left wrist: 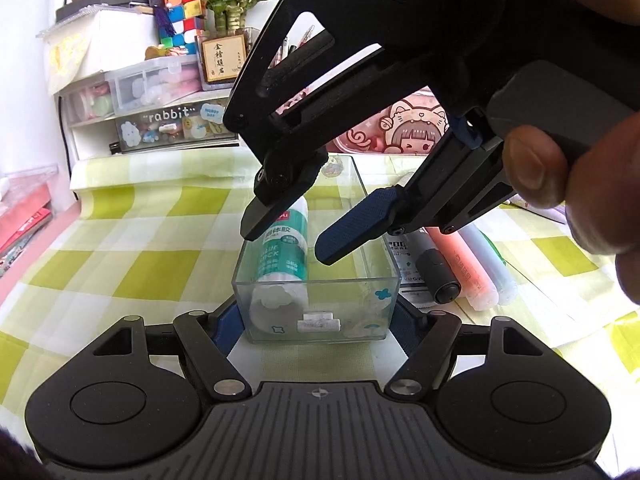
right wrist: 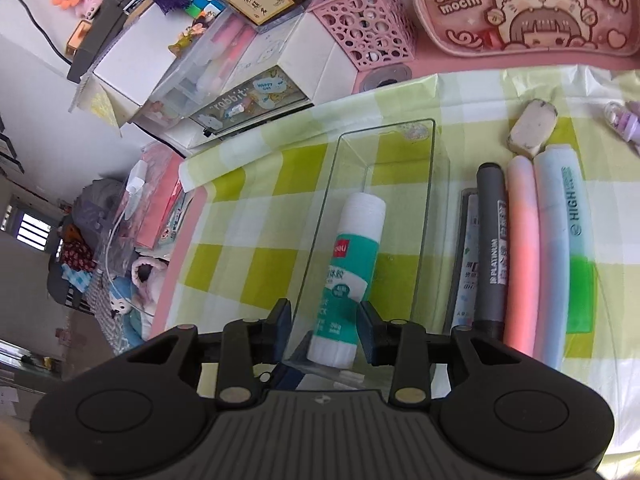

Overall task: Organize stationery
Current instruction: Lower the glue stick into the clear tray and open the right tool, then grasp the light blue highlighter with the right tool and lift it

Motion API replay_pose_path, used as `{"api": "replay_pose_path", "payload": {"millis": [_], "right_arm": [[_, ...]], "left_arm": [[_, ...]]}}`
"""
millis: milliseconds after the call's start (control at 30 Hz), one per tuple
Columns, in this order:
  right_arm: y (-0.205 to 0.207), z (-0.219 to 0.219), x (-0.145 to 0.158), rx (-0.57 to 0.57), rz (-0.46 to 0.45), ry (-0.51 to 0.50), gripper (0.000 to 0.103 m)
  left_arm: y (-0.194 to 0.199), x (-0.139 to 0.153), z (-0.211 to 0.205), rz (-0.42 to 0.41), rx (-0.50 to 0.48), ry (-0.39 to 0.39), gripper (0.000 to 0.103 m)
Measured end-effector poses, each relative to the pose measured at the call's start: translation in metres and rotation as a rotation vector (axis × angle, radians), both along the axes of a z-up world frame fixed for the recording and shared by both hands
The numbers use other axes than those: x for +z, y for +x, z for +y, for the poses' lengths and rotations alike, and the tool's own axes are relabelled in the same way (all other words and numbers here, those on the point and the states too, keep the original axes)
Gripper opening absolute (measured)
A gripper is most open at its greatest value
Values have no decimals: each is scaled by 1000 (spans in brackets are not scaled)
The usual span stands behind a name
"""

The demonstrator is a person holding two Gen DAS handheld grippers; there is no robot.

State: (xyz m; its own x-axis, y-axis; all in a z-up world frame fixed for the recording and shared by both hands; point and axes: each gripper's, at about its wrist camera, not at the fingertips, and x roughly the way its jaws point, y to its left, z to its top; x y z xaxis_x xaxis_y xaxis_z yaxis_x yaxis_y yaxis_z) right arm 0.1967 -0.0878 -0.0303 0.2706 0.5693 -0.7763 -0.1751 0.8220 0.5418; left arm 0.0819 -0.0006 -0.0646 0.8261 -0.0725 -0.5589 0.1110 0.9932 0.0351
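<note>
The glue stick [right wrist: 352, 268], a white cylinder with a teal label band and a ribbed white cap, lies on its side inside the clear plastic tray [right wrist: 430, 184], a long rectangular box with thin transparent walls that stands on the green-and-white checked cloth [right wrist: 256, 264] covering the surface. In the right wrist view it sits in the lower middle of the frame, its base toward the camera, between the spread fingers of the right tool [right wrist: 325, 330]; the pads stand clear of the tube on both sides. The left wrist view shows the same tool from the front, in the middle of the frame, its dark textured pads apart above the glue stick [left wrist: 285, 248], with a person's hand [left wrist: 576, 184] on its handle at the right edge. It also shows what the other view hides: the left tool [left wrist: 316, 322], low in the frame, pinching the near end of the tray [left wrist: 372, 292] between its blue pads. Only the right wrist view shows, to the right of the tray, a grey marker [right wrist: 491, 248], a pink highlighter [right wrist: 522, 256] and a blue one [right wrist: 558, 248] lying side by side, a worn eraser [right wrist: 532, 126] above them, and a pink pencil case [right wrist: 524, 12] at upper right.
</note>
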Motion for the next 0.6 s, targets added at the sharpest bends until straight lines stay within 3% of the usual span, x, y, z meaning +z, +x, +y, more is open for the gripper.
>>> {"api": "replay_pose_path", "payload": {"millis": [133, 233, 400, 600], "right_arm": [[-5, -1, 0, 53, -11, 85, 33], [-9, -24, 9, -21, -76, 150, 33], [-19, -74, 14, -180, -193, 45, 33], [-36, -112, 1, -286, -232, -20, 28]], "left_arm": [[0, 0, 1, 0, 2, -3, 73], [1, 0, 2, 2, 5, -16, 73], [6, 0, 10, 15, 19, -56, 72], [7, 1, 11, 14, 19, -52, 72]]}}
